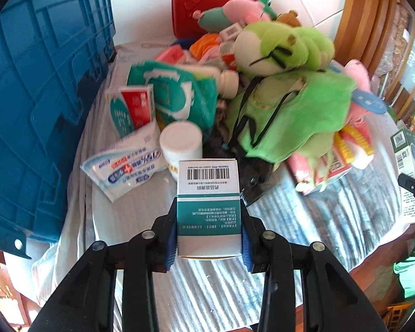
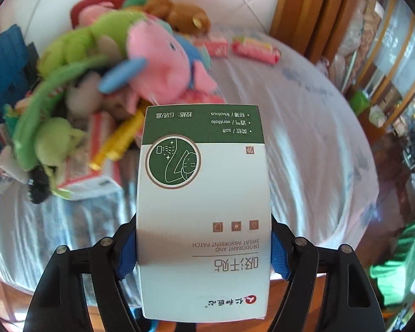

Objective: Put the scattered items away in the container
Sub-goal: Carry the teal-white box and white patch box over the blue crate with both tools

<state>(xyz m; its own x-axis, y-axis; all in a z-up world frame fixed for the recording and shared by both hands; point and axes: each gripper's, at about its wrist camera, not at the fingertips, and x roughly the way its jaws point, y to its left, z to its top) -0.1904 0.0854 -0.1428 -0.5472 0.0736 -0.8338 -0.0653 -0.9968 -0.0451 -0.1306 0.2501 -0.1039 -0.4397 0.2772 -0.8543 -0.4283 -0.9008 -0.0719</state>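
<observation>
Two boxes in my claws, most of the pile still on the table

Blue crate (image 1: 41, 96) waits left; toy heap (image 1: 284, 55) untouched. My right claw (image 2: 204, 257) grips the sweat-patch box (image 2: 204, 207); my left claw (image 1: 209, 238) clamps the teal medicine box (image 1: 208, 207).

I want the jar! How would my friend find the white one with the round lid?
Start at the big blue plastic crate. Beside it on the cloth lies the toy pile; at its near edge stands the white plastic jar, the only round-lidded thing between flat packets and green plush.
</observation>
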